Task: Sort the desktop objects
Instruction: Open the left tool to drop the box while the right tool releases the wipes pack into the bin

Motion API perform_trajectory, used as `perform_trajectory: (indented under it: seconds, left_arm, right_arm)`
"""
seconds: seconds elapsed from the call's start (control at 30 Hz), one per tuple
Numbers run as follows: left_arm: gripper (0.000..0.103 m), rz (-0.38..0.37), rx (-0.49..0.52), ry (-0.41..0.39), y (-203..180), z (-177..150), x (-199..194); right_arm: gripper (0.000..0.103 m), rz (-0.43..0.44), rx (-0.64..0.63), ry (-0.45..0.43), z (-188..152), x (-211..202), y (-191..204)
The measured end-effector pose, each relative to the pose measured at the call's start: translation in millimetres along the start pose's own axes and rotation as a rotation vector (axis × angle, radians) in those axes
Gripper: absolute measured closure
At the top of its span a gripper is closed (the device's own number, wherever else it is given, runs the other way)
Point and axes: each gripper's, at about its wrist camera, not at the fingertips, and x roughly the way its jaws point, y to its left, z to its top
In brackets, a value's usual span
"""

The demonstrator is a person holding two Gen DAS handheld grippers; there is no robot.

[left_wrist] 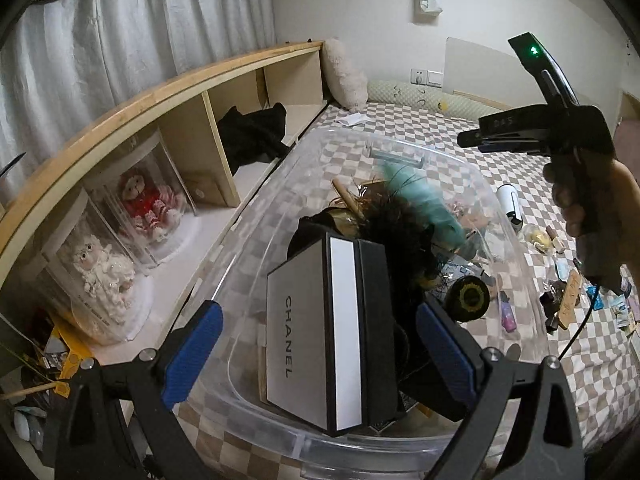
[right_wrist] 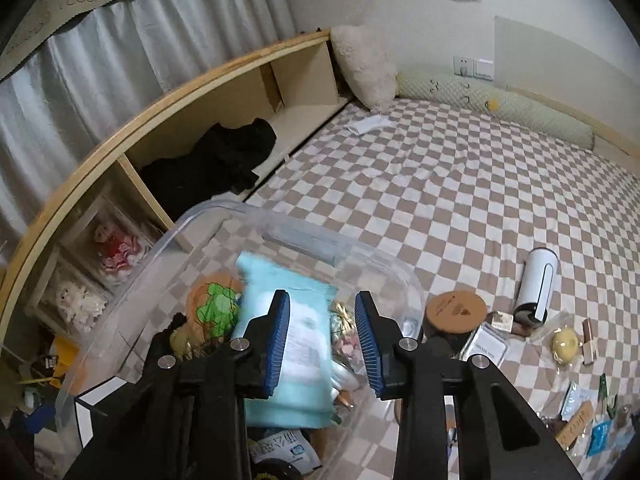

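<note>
Teal packet point(right_wrist: 286, 364) (blurred) below parted fingers point(right_wrist: 276, 344)

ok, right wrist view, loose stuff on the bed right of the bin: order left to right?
Round cork lid → clear lidded case → white cylinder → yellow ball in wrap → wooden tag → blue sachet.

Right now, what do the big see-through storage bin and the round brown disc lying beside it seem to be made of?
The see-through storage bin looks like clear glossy plastic: the checked bedcover shows through its walls. The round brown disc looks like matte cork, with a grainy tan face, though pressed wood is possible.
</note>
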Motion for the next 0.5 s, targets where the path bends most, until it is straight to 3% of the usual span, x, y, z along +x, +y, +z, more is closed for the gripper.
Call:
perform_trajectory:
  seconds: [0.27,0.4,0.5]
  left_arm:
    - [0.005,-0.009,-0.011,0.004,-2.0,-0.5,3.6]
    - [0.005,-0.008,-0.008,0.014,-4.8,-2.1,6.7]
    - [0.005,-0.005,0.001,0.022,-7.0,-4.0,8.3]
  right_arm:
    - [0.070,0.123,-0.161,0.160,-32.6,36.3,43.2]
    - [0.070,0.052,-0.212,0.206,-49.2,61.4,53.1]
    - [0.070,0.039,-0.181,0.207,-47.6,64.7,48.0]
